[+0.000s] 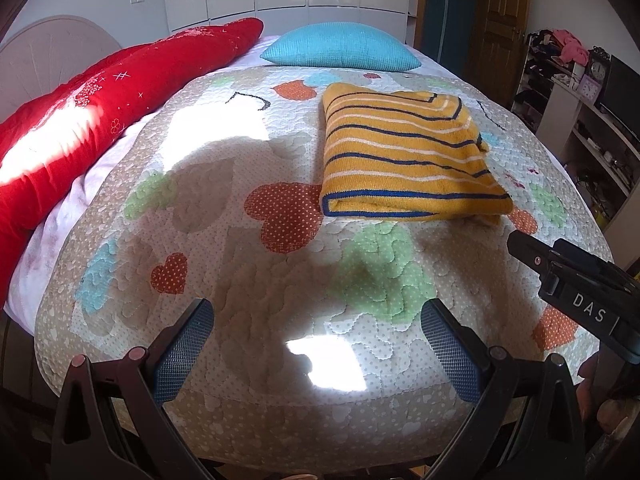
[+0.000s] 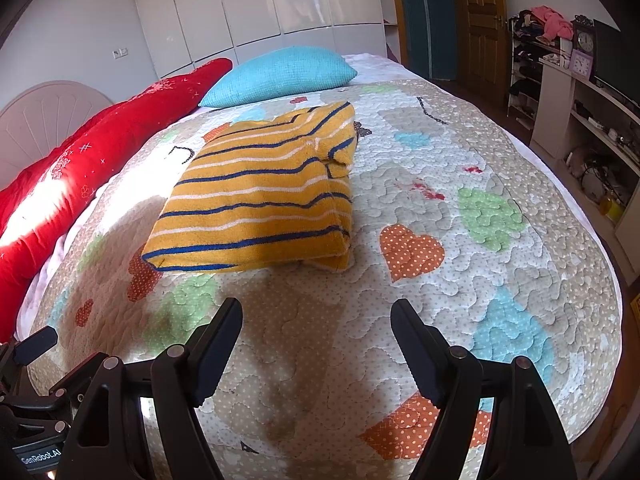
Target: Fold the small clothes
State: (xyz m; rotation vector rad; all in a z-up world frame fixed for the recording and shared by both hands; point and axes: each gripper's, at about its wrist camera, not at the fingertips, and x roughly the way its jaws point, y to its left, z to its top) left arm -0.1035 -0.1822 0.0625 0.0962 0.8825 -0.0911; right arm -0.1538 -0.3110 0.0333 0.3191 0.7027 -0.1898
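Note:
A small mustard-yellow garment with blue and white stripes (image 1: 404, 152) lies folded into a compact rectangle on the quilted bedspread (image 1: 240, 280). It also shows in the right wrist view (image 2: 260, 196). My left gripper (image 1: 316, 320) is open and empty, hovering above the quilt near the bed's front edge, well short of the garment. My right gripper (image 2: 316, 320) is open and empty, also short of the garment. The right gripper's body shows at the right of the left wrist view (image 1: 576, 280).
A red quilt roll (image 1: 100, 108) lies along the left side of the bed and a turquoise pillow (image 1: 340, 48) at the far end. Shelves with clutter (image 2: 592, 120) stand to the right. White wardrobes and a wooden door are behind.

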